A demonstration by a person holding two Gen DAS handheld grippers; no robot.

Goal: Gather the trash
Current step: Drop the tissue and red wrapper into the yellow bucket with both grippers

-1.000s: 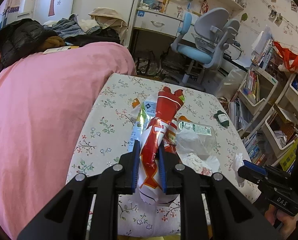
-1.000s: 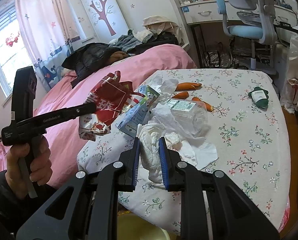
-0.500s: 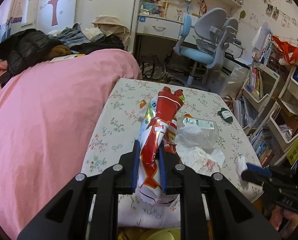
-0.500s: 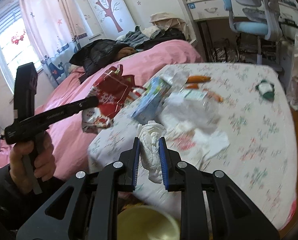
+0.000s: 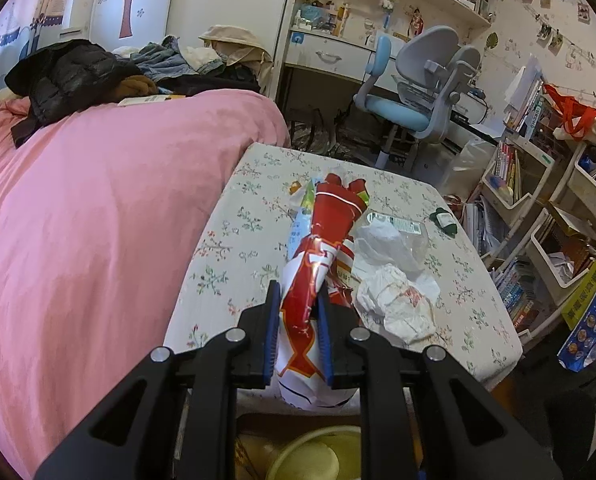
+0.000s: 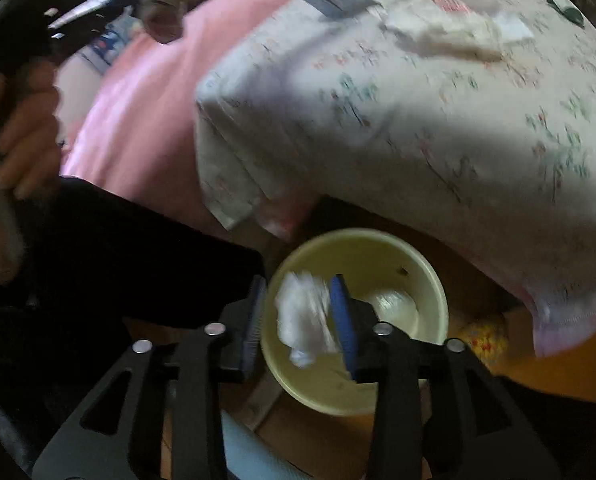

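My left gripper point(image 5: 298, 300) is shut on a crumpled red and white snack bag point(image 5: 330, 220), held above the near edge of the floral table point(image 5: 238, 240). A pale yellow bin point(image 5: 298, 452) shows just below it. In the right wrist view my right gripper point(image 6: 300, 292) points down over that yellow bin point(image 6: 378, 256), which stands on the floor under the table's corner. Its jaws are opening. A white tissue wad point(image 6: 302, 320) sits loose between them, against the right pad and apart from the left one.
Crumpled white paper point(image 5: 398, 304), a clear plastic bag point(image 5: 390, 240), a blue-green carton point(image 5: 302, 220) and a small green item point(image 5: 444, 220) lie on the table. A pink bed point(image 5: 98, 220) borders it on the left, shelves point(image 5: 538, 208) on the right. A hand point(image 6: 14, 140) and black sleeve point(image 6: 118, 260) are at left.
The right gripper swung down off the table with the tissue to above the yellow bin, and its jaws have parted. The left gripper drew back toward the table's near edge, still gripping the snack bag.
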